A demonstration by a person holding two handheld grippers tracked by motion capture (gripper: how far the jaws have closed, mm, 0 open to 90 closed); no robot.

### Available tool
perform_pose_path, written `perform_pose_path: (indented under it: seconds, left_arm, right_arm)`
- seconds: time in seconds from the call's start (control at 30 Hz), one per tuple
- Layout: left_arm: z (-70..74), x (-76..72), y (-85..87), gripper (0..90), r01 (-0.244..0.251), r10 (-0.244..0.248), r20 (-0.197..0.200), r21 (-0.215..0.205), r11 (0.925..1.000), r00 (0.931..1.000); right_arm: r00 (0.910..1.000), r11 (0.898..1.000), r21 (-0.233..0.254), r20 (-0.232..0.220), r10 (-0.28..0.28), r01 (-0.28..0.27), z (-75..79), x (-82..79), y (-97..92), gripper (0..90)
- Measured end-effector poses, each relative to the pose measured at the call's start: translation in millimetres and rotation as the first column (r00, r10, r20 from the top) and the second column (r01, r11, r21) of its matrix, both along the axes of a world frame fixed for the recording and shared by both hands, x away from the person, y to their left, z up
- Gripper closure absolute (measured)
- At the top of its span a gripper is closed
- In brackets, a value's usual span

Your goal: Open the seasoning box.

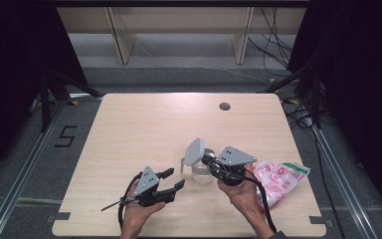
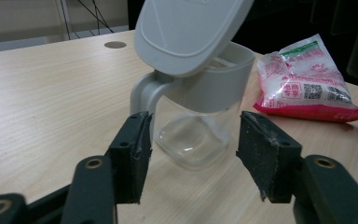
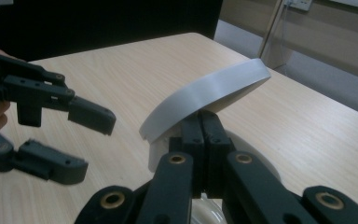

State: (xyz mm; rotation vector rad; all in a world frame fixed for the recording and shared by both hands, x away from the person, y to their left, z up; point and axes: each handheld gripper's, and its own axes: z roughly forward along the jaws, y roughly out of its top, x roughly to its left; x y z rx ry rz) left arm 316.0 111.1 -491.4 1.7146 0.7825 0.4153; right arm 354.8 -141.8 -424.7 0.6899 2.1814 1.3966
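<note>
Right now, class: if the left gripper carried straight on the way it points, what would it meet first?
Most likely the clear jug: it sits dead ahead between the left gripper's open jaws, with its grey handle nearest the left jaw. How wide the gap is remains hard to judge.

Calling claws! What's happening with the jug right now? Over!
Right claw shut on lid, lid tipped up. Left claw open, short of clear jug. Nothing between; pink bag off aside.

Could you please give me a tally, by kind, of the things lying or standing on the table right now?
Clear jug with grey lid: 1
Red-and-white packet: 1
Total: 2
</note>
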Motion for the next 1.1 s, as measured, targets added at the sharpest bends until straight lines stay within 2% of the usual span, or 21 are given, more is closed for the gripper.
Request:
perform_pose_path:
  seconds: [0.07,0.1,0.17,0.2,0.33,0.43,0.47,0.53,0.57,0.67,0.7,0.73,0.8,0.83,0.9,0.97,1.0,1.07,1.1]
  left_arm:
    - [-0.8,-2.5,-0.5,38.5,0.003,-0.003,0.002,0.018,0.9998,1.0000]
    - [-1.1,-4.3,-1.2,37.1,0.000,0.000,0.000,0.018,0.9998,1.0000]
    - [-2.5,-6.1,-2.0,34.1,-0.002,0.002,-0.003,0.003,1.0000,1.0000]
    - [-3.3,-7.3,-2.4,33.4,-0.002,0.002,-0.006,0.002,1.0000,1.0000]
    - [-6.0,-13.4,-5.2,31.1,-0.001,0.002,-0.019,0.014,0.9999,0.9998]
    - [-8.1,-16.9,-5.5,30.3,0.000,0.001,-0.017,0.002,1.0000,0.9999]
    - [-8.8,-17.8,-5.7,30.2,-0.003,0.003,-0.019,0.005,1.0000,0.9998]
    - [-9.0,-18.9,-5.6,29.7,-0.005,0.006,-0.021,0.016,0.9999,0.9998]
    - [-9.7,-19.5,-6.1,29.7,-0.008,0.008,-0.025,0.012,0.9999,0.9997]
    - [-11.4,-22.3,-7.5,28.9,-0.006,0.006,-0.025,0.015,0.9999,0.9997]
    - [-12.2,-22.9,-8.9,28.9,-0.001,0.001,-0.023,0.003,1.0000,0.9997]
    - [-11.7,-23.8,-8.2,28.8,-0.004,0.004,-0.023,0.020,0.9998,0.9997]
    - [-13.2,-24.1,-10.5,28.7,-0.023,0.022,-0.022,-0.010,0.9997,0.9995]
    - [-13.2,-24.4,-9.3,28.7,-0.022,0.023,-0.022,0.013,0.9997,0.9995]
    - [-13.2,-25.6,-10.7,28.7,-0.024,0.025,-0.025,0.023,0.9994,0.9994]
    - [-13.9,-25.3,-12.0,28.7,-0.026,0.026,-0.023,0.013,0.9996,0.9994]
    - [-14.0,-26.1,-13.1,28.6,-0.032,0.032,-0.023,0.016,0.9994,0.9992]
    - [-14.5,-27.2,-15.1,28.3,-0.027,0.028,-0.022,0.020,0.9994,0.9994]
    - [-14.3,-27.9,-15.6,28.3,-0.028,0.028,-0.023,0.028,0.9992,0.9993]
  right_arm:
    - [0.9999,1.000,-0.005,0.000,0.012,-0.012,1.1,0.8,3.6,90.0]
    - [1.0000,1.000,0.001,-0.004,-0.001,0.001,1.1,-0.5,6.0,90.0]
    - [0.9998,1.000,-0.002,-0.008,0.016,-0.016,2.1,-0.8,11.0,90.0]
    - [0.9996,1.000,-0.003,0.006,0.029,-0.029,2.1,0.3,12.9,90.0]
    - [0.9992,0.999,-0.003,0.008,0.038,-0.038,0.8,-0.8,21.0,90.0]
    - [0.9992,0.999,-0.001,-0.012,0.038,-0.038,1.4,-2.6,20.7,90.0]
    - [0.9991,0.999,0.001,0.002,0.043,-0.043,1.4,-1.9,20.2,89.9]
    - [0.9990,0.999,0.000,-0.002,0.045,-0.045,2.2,-2.1,18.4,89.4]
    - [0.9990,0.999,0.001,0.009,0.043,-0.043,2.3,-1.9,16.3,88.3]
    - [0.9995,1.000,0.003,0.001,0.031,-0.031,0.9,-5.2,6.1,84.8]
    - [0.9996,1.000,0.002,-0.006,0.029,-0.029,0.2,-6.6,2.7,83.5]
    - [0.9997,1.000,0.010,-0.004,0.025,-0.025,-1.4,-7.4,-1.9,82.1]
    - [0.9999,1.000,0.012,-0.015,0.005,-0.005,-3.4,-11.7,-13.1,80.0]
    - [0.9997,1.000,0.008,-0.021,-0.009,0.009,-3.5,-14.7,-19.3,79.0]
    - [0.9997,1.000,0.005,-0.010,-0.023,0.023,-4.7,-21.7,-29.5,74.4]
    - [0.9994,0.999,0.007,-0.011,-0.032,0.032,-6.3,-27.1,-36.8,71.8]
    - [0.9995,0.999,-0.002,0.000,-0.032,0.032,-7.2,-29.0,-41.8,69.4]
    - [0.9985,0.999,0.010,-0.012,-0.053,0.053,-10.6,-33.9,-51.1,59.2]
    - [0.9956,0.996,0.024,-0.045,-0.082,0.083,-12.7,-38.4,-55.1,56.0]
